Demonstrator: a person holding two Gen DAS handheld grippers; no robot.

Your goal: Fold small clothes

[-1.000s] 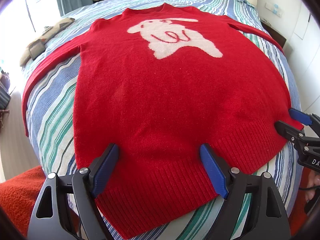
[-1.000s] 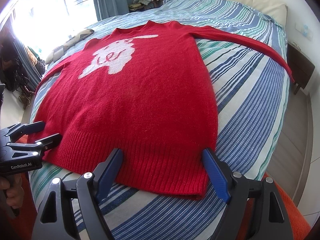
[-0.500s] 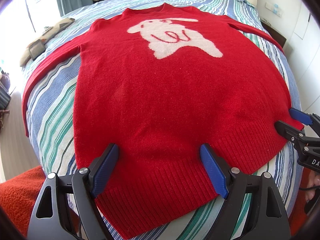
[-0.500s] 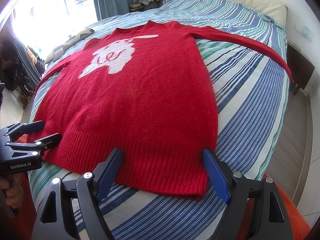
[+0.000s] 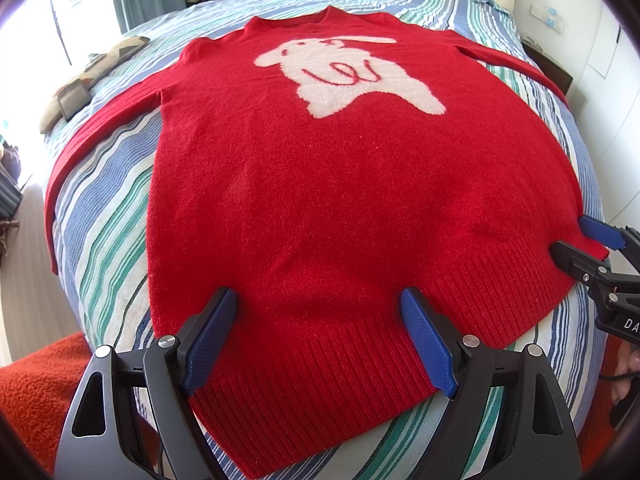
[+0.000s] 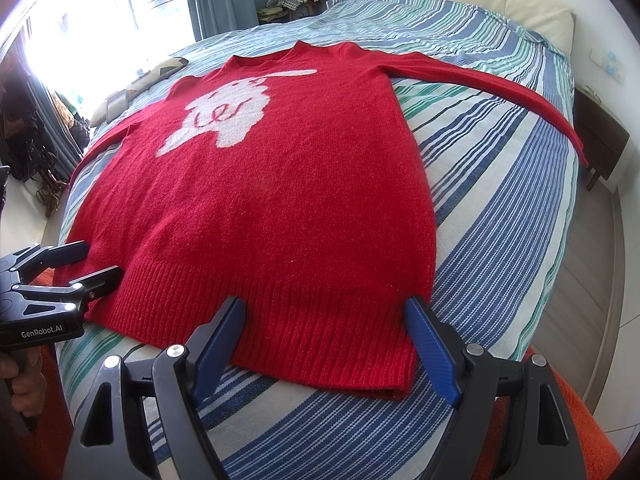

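On the striped bed [image 6: 500, 216] lies a red sweater [image 5: 320, 200], flat, soft and limp, best gripped at the near ribbed hem, where left tool [image 5: 318, 336] and right tool [image 6: 324, 344] hover spread, empty.

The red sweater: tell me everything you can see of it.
The red sweater is a fuzzy knit with a white animal motif on the chest, a round neck and a ribbed hem. It lies flat, front up, on the striped bedspread, both sleeves spread outward. Both open tongs, left and right, straddle the hem.
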